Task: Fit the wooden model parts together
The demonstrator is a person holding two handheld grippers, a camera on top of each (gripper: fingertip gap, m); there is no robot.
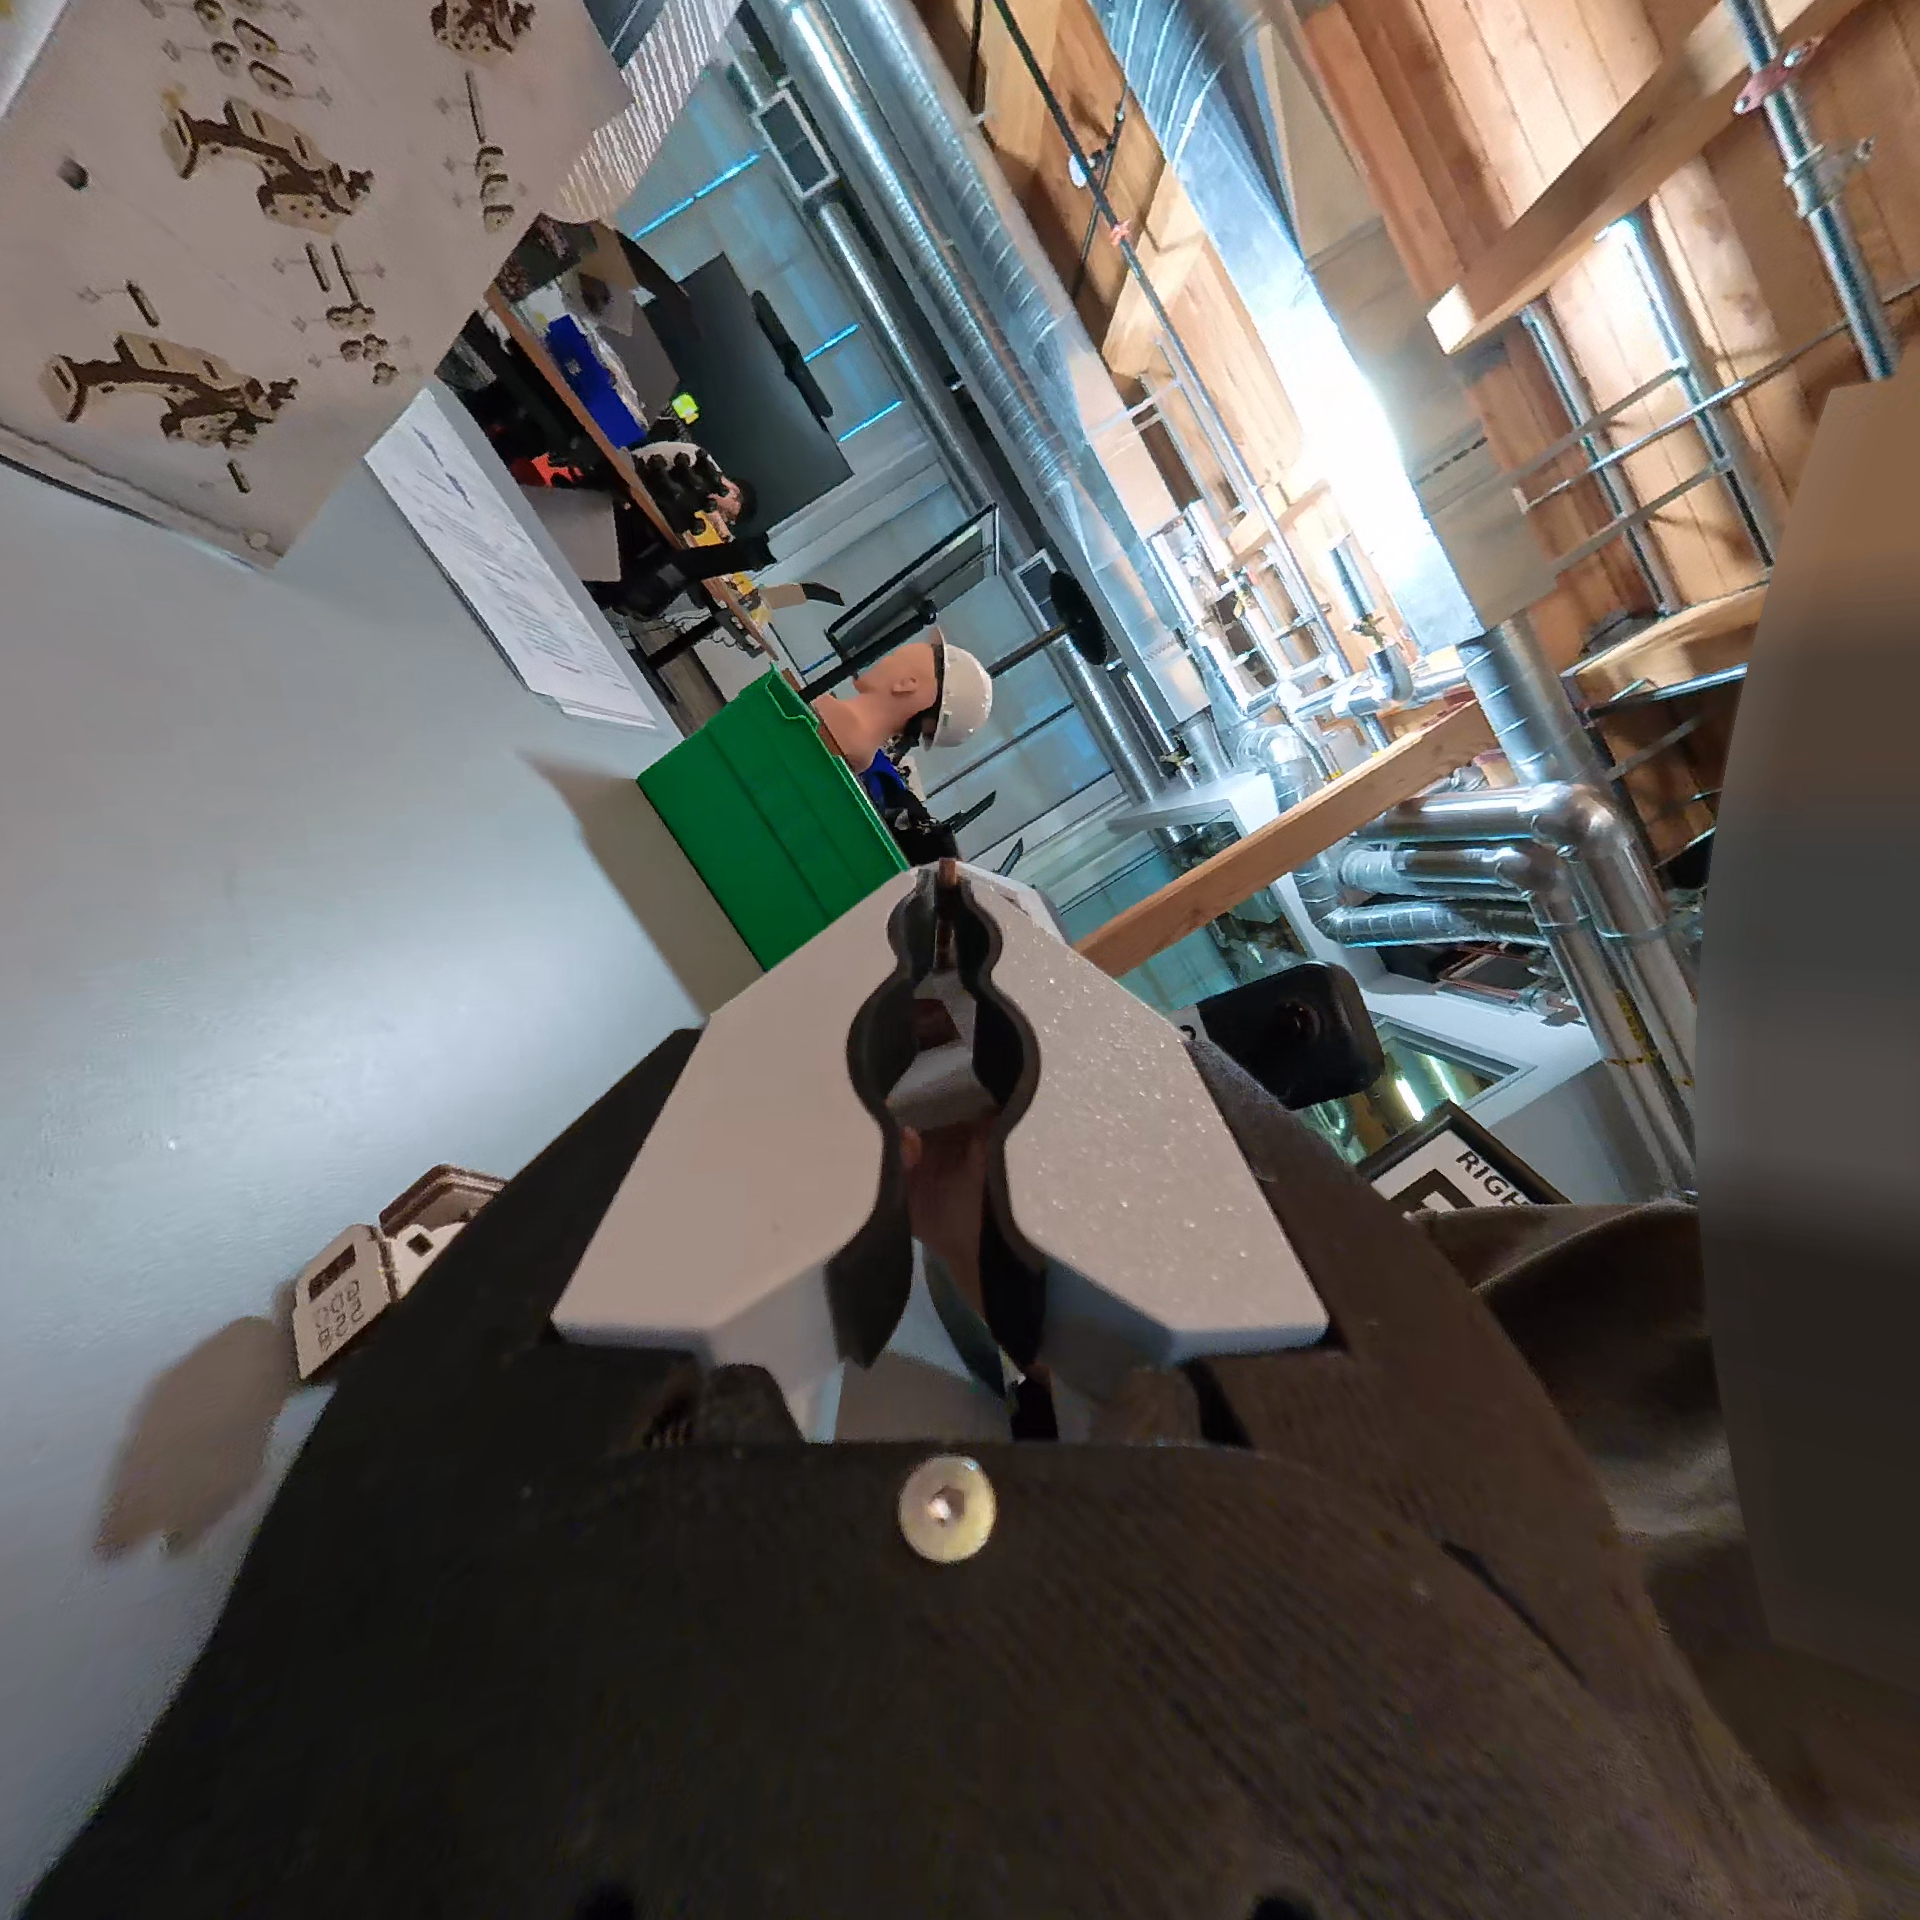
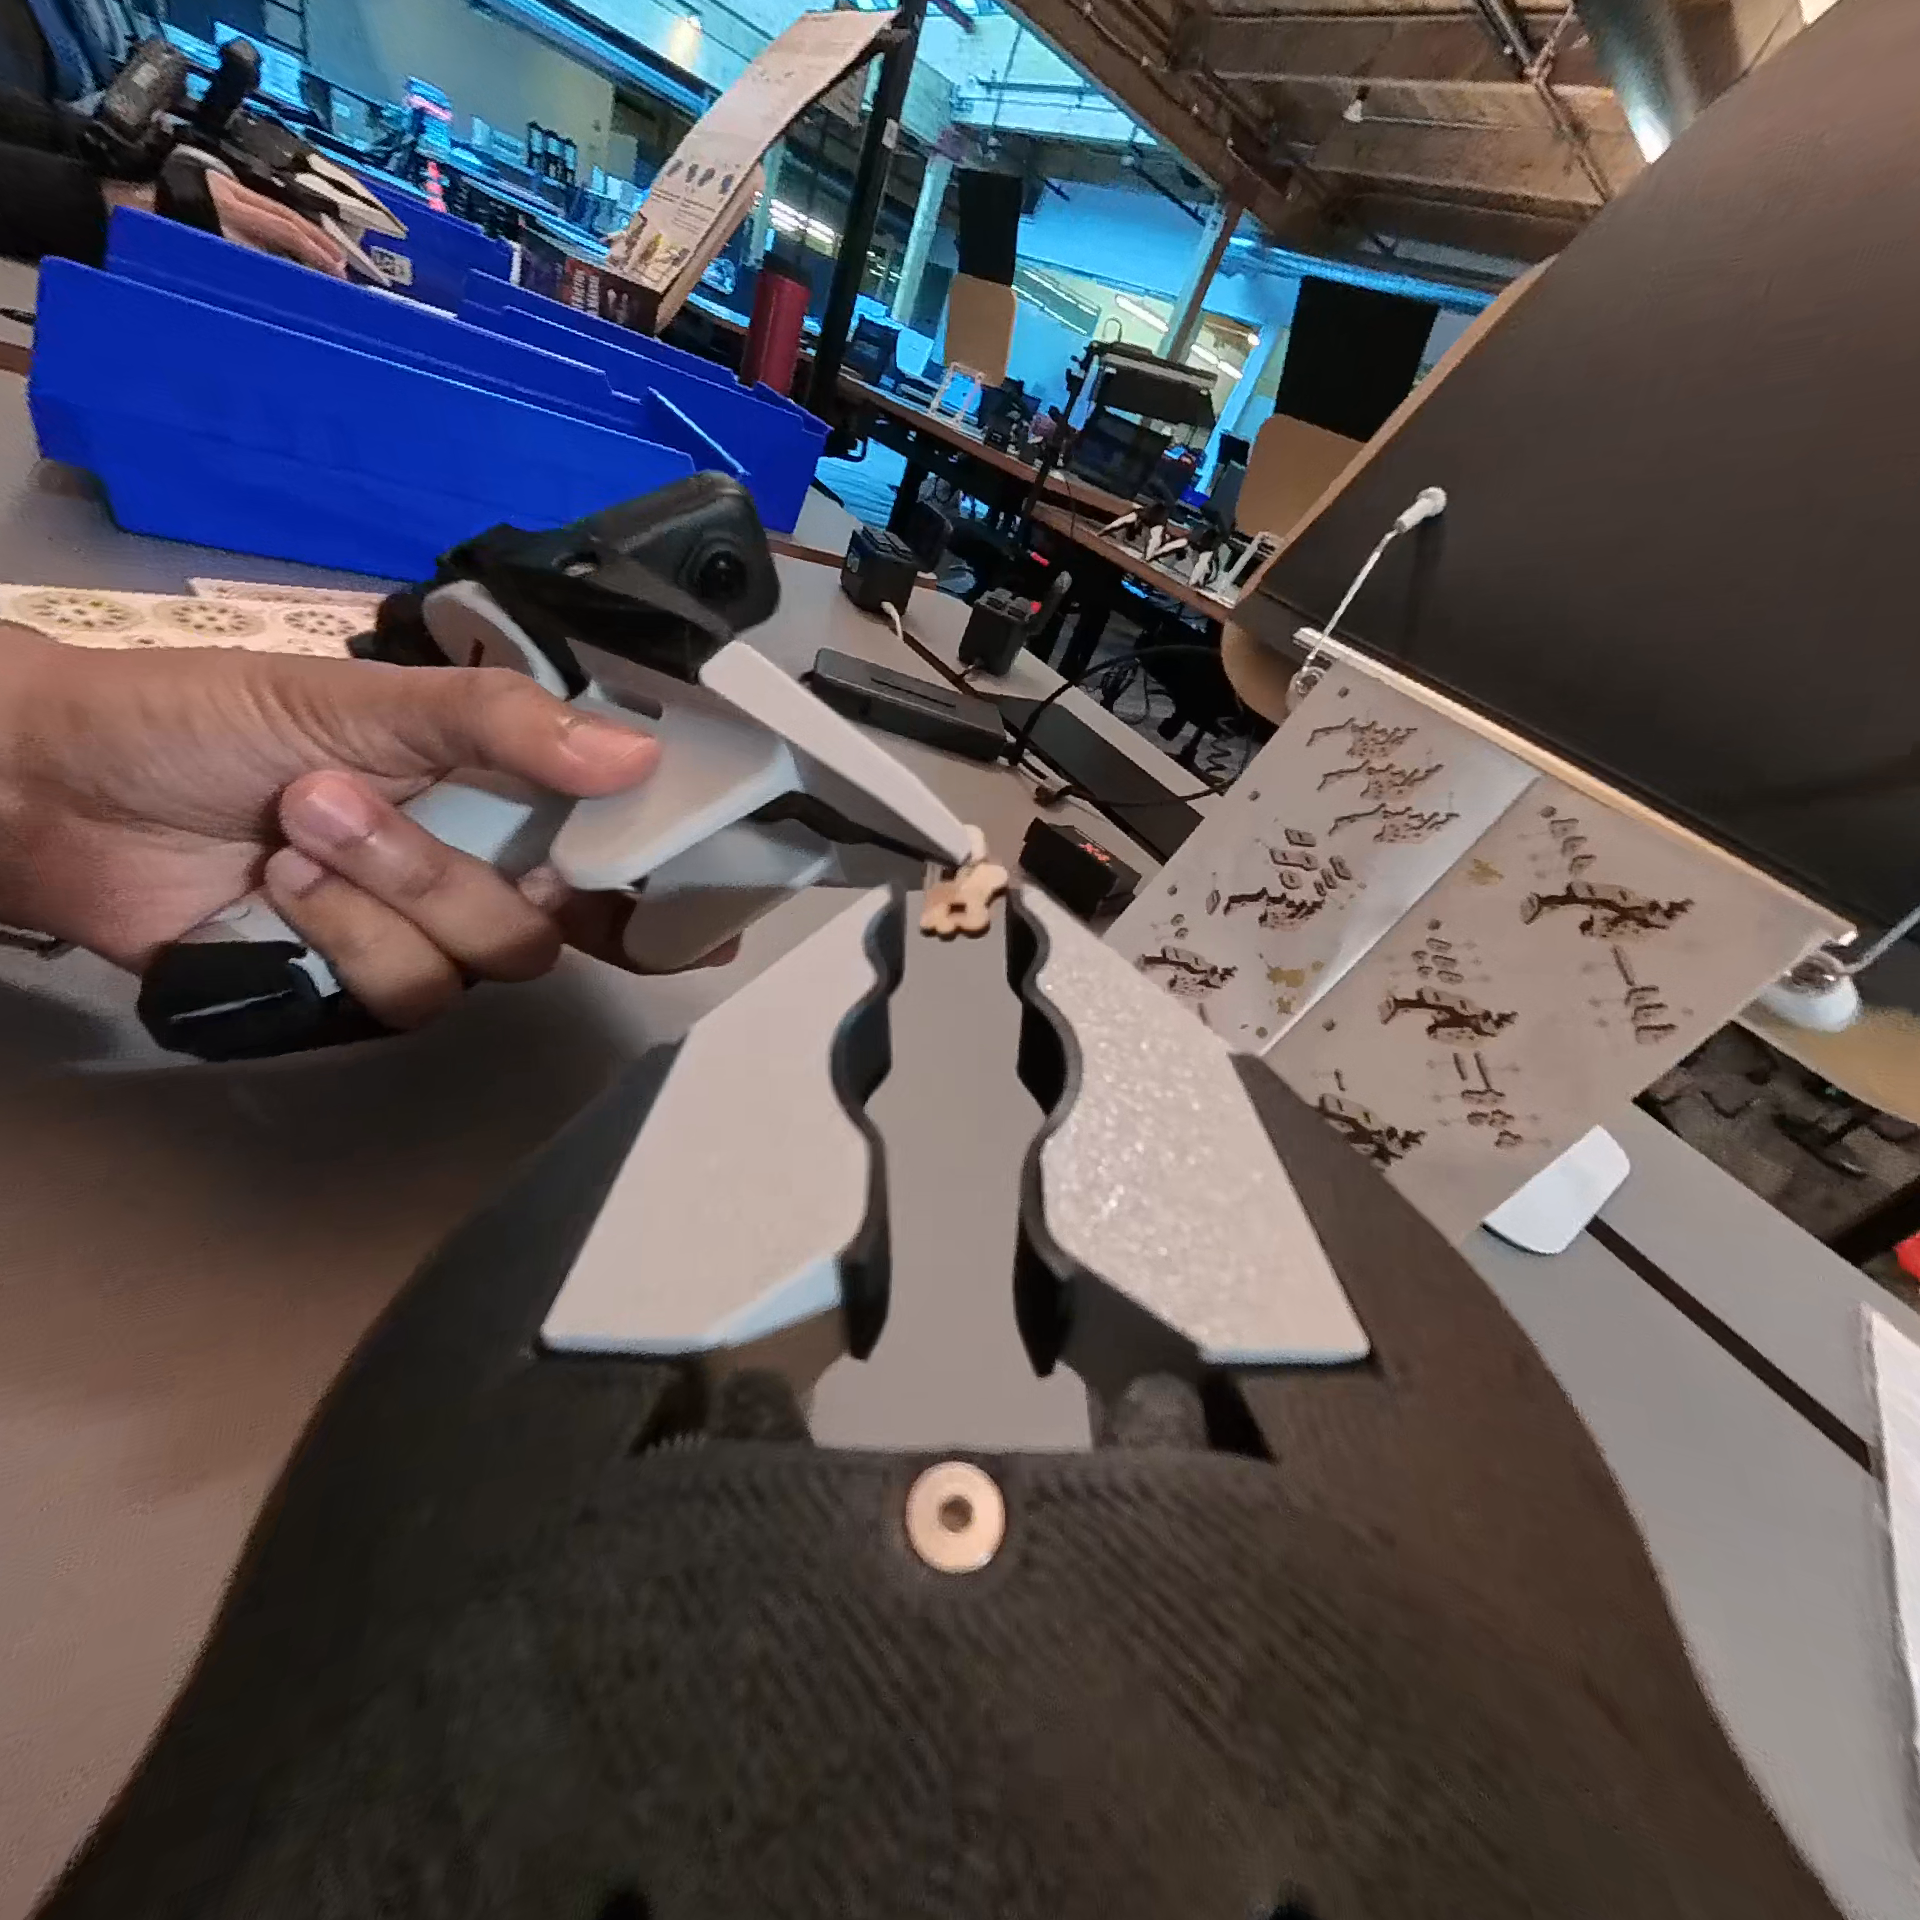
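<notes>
In the right wrist view my left gripper (image 2: pixel 968 844), held in a hand (image 2: pixel 260 790), is shut on a small pale wooden part (image 2: pixel 964 898) with rounded lobes. The part hangs between the tips of my right gripper (image 2: pixel 952 914), whose jaws stand apart and empty around it. In the left wrist view my left gripper (image 1: pixel 948 896) is shut, with the thin edge of the wooden part (image 1: pixel 948 909) showing between its tips. Another wooden model piece (image 1: pixel 348 1294) lies on the grey table (image 1: pixel 260 935) at the left. The right gripper's camera (image 1: pixel 1294 1029) shows just behind the fingers.
An illustrated instruction sheet (image 2: pixel 1455 935) hangs on a black board at the right; it also shows in the left wrist view (image 1: pixel 208 208). Blue bins (image 2: pixel 416 416) and a wooden parts sheet (image 2: pixel 156 615) lie at the far left. A green bin (image 1: pixel 769 831) and a paper (image 1: pixel 509 561) sit on the table.
</notes>
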